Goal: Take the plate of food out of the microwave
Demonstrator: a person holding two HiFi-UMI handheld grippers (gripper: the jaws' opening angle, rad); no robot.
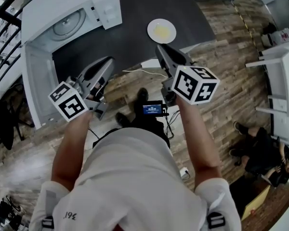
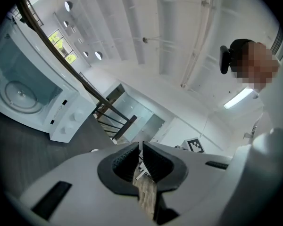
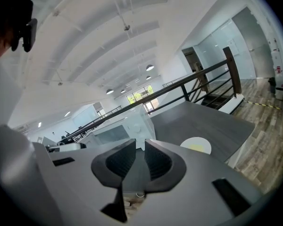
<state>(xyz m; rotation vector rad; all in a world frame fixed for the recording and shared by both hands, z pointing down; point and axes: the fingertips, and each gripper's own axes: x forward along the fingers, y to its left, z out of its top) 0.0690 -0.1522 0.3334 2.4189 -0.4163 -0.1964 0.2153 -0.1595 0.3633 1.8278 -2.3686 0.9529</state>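
Resting place of the plate of food: on the dark table, outside the microwave and well to its right in the head view, near the table's front edge. The plate is white and round, with a pale yellow patch of food in its middle.
Microwave: white, at the table's left end. Its door is swung wide open toward the person, and the cavity shows only the round glass turntable.
Left hand-held gripper: in the air by the table's front edge, just right of the open door, well apart from the plate. In its own view the dark ribbed pads stand almost together with a thin slit between them. Nothing is in the slit, and wooden floor shows through the gap further back.
Right hand-held gripper: in the air, tips aimed toward the plate, near it but not touching. In its own view the jaws are narrowly apart with bare table showing through the gap. Nothing is gripped, and the plate lies to the right of the jaws.
Marker cubes: one marker cube sits at the back of the left gripper, and another at the back of the right.
Person: white shirt, bare forearms reaching forward, one to each gripper.
Floor: wood planks, with a white cable lying by the table's edge.
Lower right of the head view: a second person in dark clothes sits low.
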